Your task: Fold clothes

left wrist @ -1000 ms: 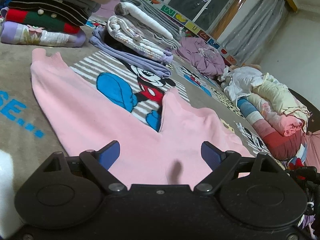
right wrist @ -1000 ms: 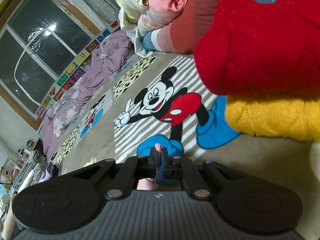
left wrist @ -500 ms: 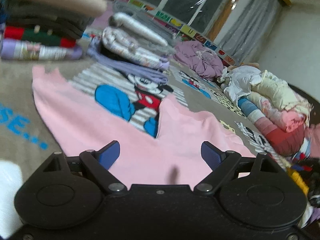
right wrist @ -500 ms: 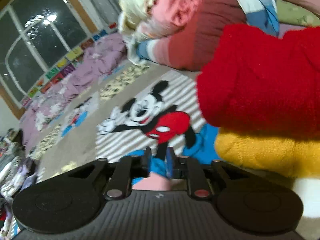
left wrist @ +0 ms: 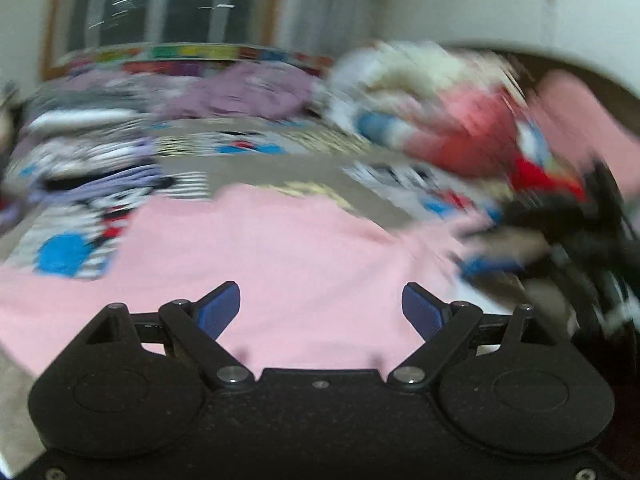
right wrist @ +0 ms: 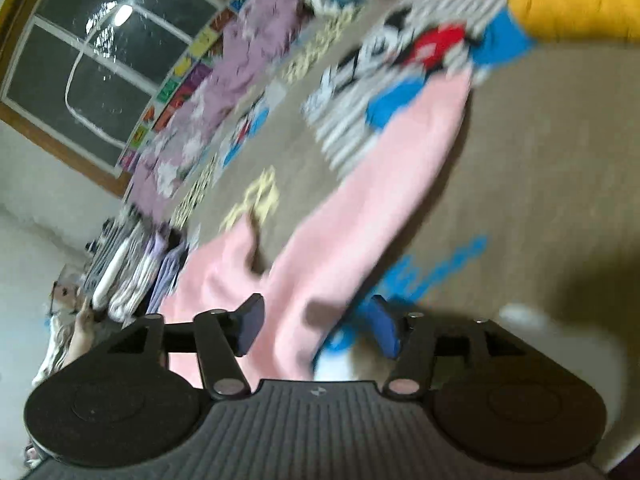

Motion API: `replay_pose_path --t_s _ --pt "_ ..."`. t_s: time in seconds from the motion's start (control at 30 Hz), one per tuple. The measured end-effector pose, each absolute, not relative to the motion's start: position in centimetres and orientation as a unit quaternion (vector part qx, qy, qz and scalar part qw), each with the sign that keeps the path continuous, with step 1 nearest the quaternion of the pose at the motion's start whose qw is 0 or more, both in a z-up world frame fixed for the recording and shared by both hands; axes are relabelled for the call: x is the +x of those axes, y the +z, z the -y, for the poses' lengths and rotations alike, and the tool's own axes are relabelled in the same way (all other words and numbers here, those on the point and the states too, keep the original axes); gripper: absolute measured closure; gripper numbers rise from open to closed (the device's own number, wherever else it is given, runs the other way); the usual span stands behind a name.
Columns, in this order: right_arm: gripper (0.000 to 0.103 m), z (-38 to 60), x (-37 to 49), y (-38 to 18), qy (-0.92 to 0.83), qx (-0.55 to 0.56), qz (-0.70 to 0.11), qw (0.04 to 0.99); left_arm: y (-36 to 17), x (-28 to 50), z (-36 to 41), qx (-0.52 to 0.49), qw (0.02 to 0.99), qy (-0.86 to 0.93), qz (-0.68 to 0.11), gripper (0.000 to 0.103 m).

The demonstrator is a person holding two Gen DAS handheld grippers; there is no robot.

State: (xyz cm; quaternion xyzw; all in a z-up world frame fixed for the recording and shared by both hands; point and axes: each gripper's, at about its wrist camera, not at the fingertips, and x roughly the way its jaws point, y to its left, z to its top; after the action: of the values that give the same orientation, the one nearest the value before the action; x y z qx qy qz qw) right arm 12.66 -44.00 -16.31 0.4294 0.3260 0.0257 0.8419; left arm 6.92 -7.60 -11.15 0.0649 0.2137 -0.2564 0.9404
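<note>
Lying flat on the cartoon-print blanket (left wrist: 280,168), the pink garment (left wrist: 280,260) spreads just ahead of the left gripper (left wrist: 320,308), whose jaws stand wide and empty. One pink leg runs between the right gripper's (right wrist: 316,326) opening jaws, pads clear of it.

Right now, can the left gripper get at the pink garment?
Probably yes. The left gripper has its jaws wide apart, with the pink garment lying flat directly ahead and nothing between them, though the picture is blurred.

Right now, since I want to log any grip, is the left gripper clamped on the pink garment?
No, the left gripper stands wide open, its blue pads apart above the pink garment spread flat below.
</note>
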Motion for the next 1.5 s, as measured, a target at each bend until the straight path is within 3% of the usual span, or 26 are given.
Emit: replay_pose_path --t_s 0.23,0.33,0.4,0.47,0.53,0.6,0.63,0.67,0.7,0.73,0.77,1.03,1.13,1.17,1.2,1.27,1.33,1.37,1.4,1.43,1.5 --pt "0.043 42.3 13.1 -16.9 0.015 0.436 -0.334 0.835 -13.4 3.9 16.2 0.263 0.903 -0.295 -0.166 0.015" --pt "0.043 42.7 13.0 -17.6 0.012 0.464 -0.325 0.824 -14.7 4.2 17.9 0.307 0.889 -0.296 -0.164 0.023" --pt "0.043 42.7 13.0 -18.0 0.009 0.476 -0.320 0.820 -15.6 4.5 19.0 0.334 0.879 -0.295 -0.168 0.040" --pt "0.043 42.3 13.3 -18.1 0.008 0.474 -0.319 0.820 -16.2 5.0 19.9 0.351 0.872 -0.293 -0.174 0.048" --pt "0.043 42.0 13.5 -18.2 0.010 0.468 -0.320 0.824 -16.7 5.5 20.7 0.363 0.867 -0.291 -0.179 0.048" --pt "0.049 41.6 14.0 -18.2 0.019 0.451 -0.323 0.832 -17.1 6.0 21.2 0.374 0.862 -0.290 -0.181 0.049" --pt "0.060 41.6 14.2 -18.4 0.023 0.441 -0.325 0.836 -17.3 6.2 21.5 0.379 0.860 -0.289 -0.183 0.054" --pt "0.076 41.6 14.3 -18.6 0.029 0.438 -0.327 0.837 -17.5 6.3 21.6 0.382 0.858 -0.289 -0.185 0.072" --pt "0.085 41.7 14.2 -18.9 0.035 0.437 -0.328 0.837 -17.5 6.3 21.6 0.383 0.857 -0.290 -0.187 0.092" --pt "0.094 41.9 13.9 -19.2 0.038 0.442 -0.326 0.835 -17.6 6.3 21.6 0.383 0.856 -0.291 -0.189 0.093" --pt "0.097 42.2 13.6 -19.5 0.041 0.447 -0.325 0.832 -17.6 6.2 21.6 0.384 0.855 -0.292 -0.192 0.093" --pt "0.103 45.9 9.7 -21.9 0.042 0.517 -0.277 0.809 -17.0 6.1 21.3 0.375 0.855 -0.299 -0.197 0.092" --pt "0.095 46.0 9.1 -21.9 0.054 0.534 -0.262 0.802 -16.7 5.5 21.9 0.389 0.854 -0.299 -0.174 0.065" --pt "0.087 46.0 9.1 -21.9 0.055 0.539 -0.260 0.800 -16.8 5.3 22.1 0.395 0.854 -0.297 -0.164 0.054" --pt "0.082 45.9 9.2 -21.8 0.058 0.541 -0.259 0.798 -16.9 5.2 22.3 0.400 0.853 -0.295 -0.157 0.052" --pt "0.057 45.4 9.9 -21.1 0.069 0.538 -0.261 0.798 -17.3 5.2 23.0 0.412 0.849 -0.295 -0.151 0.052" --pt "0.038 45.0 10.6 -20.5 0.080 0.536 -0.263 0.798 -17.7 5.5 23.7 0.426 0.842 -0.297 -0.148 0.052" --pt "0.035 44.7 11.0 -20.2 0.083 0.530 -0.268 0.801 -17.9 5.8 24.0 0.432 0.839 -0.296 -0.148 0.055" --pt "0.038 44.3 11.5 -19.9 0.078 0.513 -0.277 0.809 -18.1 6.0 24.2 0.437 0.837 -0.293 -0.150 0.059" --pt "0.050 44.0 12.0 -19.6 0.069 0.491 -0.287 0.820 -18.3 6.3 24.5 0.442 0.835 -0.291 -0.151 0.062" --pt "0.077 43.9 12.5 -20.1 0.051 0.471 -0.297 0.829 -18.7 6.8 24.9 0.448 0.831 -0.290 -0.157 0.088"
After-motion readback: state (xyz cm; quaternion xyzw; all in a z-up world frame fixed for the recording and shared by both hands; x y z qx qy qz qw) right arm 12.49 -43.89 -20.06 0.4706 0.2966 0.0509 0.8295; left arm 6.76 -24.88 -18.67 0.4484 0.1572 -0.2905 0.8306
